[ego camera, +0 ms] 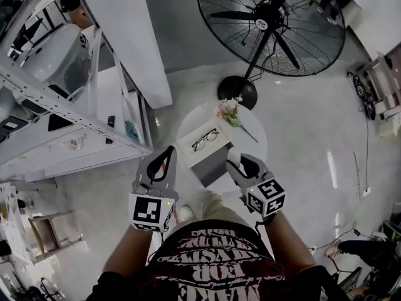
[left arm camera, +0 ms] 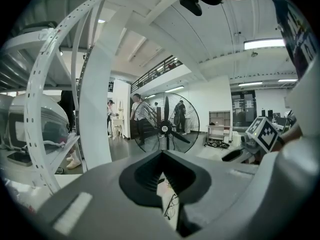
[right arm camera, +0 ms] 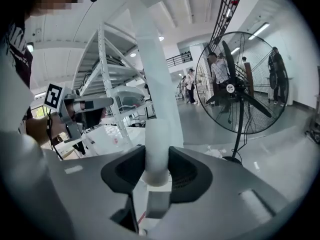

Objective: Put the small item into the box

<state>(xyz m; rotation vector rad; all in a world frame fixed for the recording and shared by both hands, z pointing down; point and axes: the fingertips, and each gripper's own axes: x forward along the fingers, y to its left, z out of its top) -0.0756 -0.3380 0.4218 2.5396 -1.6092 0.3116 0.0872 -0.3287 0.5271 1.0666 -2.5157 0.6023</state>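
On my far left a white rack (ego camera: 56,105) crowds the floor, well clear of the work. My left hand-held gripper (ego camera: 169,150) hangs just left of the desk (ego camera: 254,144), its jaws closed to a thin slit with nothing between them. Through that slit, in the left gripper view, I see the glasses (left arm camera: 171,204).

On the small round desk sits the box (ego camera: 216,163), its grey side towards me. The glasses (ego camera: 205,139) lie across its pale top; I cannot tell whether they rest on a lid or inside. Flowers (ego camera: 229,111) lie at the desk's far edge, and behind them a big fan (ego camera: 269,24) stands on the floor.

My right hand-held gripper (ego camera: 237,160) hovers just right of the box, over the desk's near side. In its own view the hand-held gripper (right arm camera: 157,160) is clamped on the item, a white tube (right arm camera: 157,144), which stands upright between the jaws, above the desk and outside the box.
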